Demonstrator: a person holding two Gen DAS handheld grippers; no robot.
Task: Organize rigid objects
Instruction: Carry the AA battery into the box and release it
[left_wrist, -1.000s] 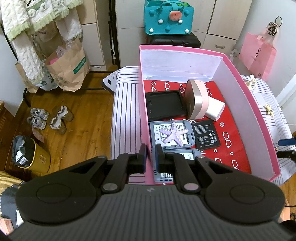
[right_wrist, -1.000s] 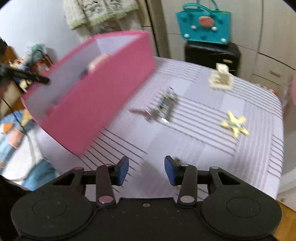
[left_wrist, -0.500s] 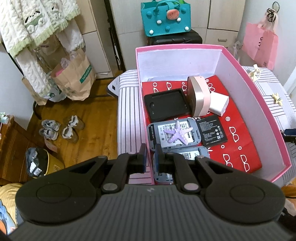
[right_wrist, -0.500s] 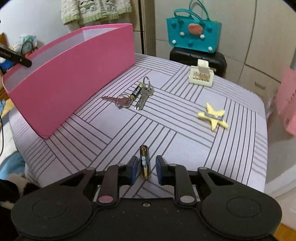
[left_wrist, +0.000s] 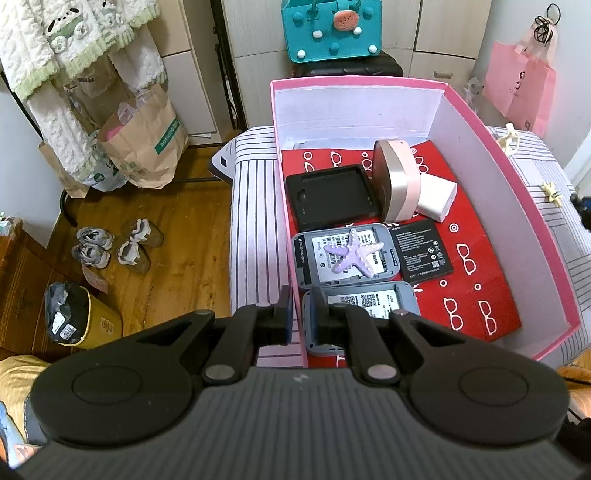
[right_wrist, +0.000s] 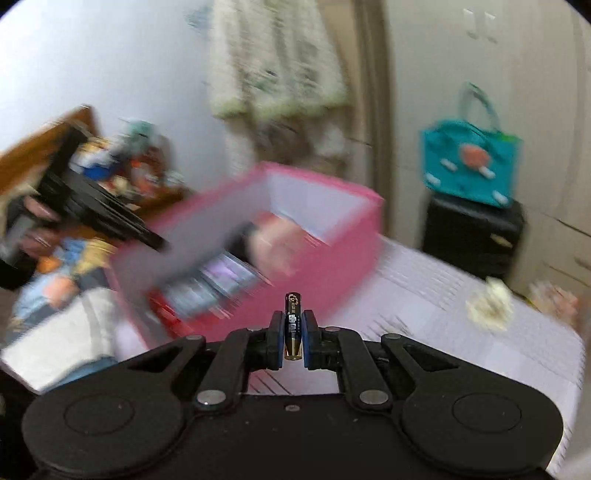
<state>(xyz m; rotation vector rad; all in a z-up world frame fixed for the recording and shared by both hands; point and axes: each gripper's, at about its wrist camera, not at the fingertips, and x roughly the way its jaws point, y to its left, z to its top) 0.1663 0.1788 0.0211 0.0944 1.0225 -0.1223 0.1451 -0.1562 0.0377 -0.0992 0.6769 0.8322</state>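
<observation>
In the left wrist view my left gripper (left_wrist: 300, 314) is shut on the near left wall of the pink box (left_wrist: 480, 173). On the box's red liner lie a black case (left_wrist: 332, 199), a pink rounded device (left_wrist: 397, 181), a white block (left_wrist: 436, 199), two grey devices (left_wrist: 343, 254), a purple starfish (left_wrist: 352, 253) and a flat black battery (left_wrist: 423, 254). In the blurred right wrist view my right gripper (right_wrist: 293, 332) is shut on a small black-and-gold battery (right_wrist: 293, 321), held in the air on the near side of the pink box (right_wrist: 332, 266).
The box stands on a striped table cover (left_wrist: 251, 229). A yellow star clip (left_wrist: 551, 192) and a cream clip (left_wrist: 509, 138) lie to its right. Paper bags (left_wrist: 140, 144), shoes (left_wrist: 110, 247) and a bin (left_wrist: 81, 321) are on the wooden floor at left. A teal bag (right_wrist: 469, 162) sits behind.
My right gripper shut on the small battery lying on the striped cover, then lifted it and swung towards the pink box. My left gripper kept its hold on the box wall.
</observation>
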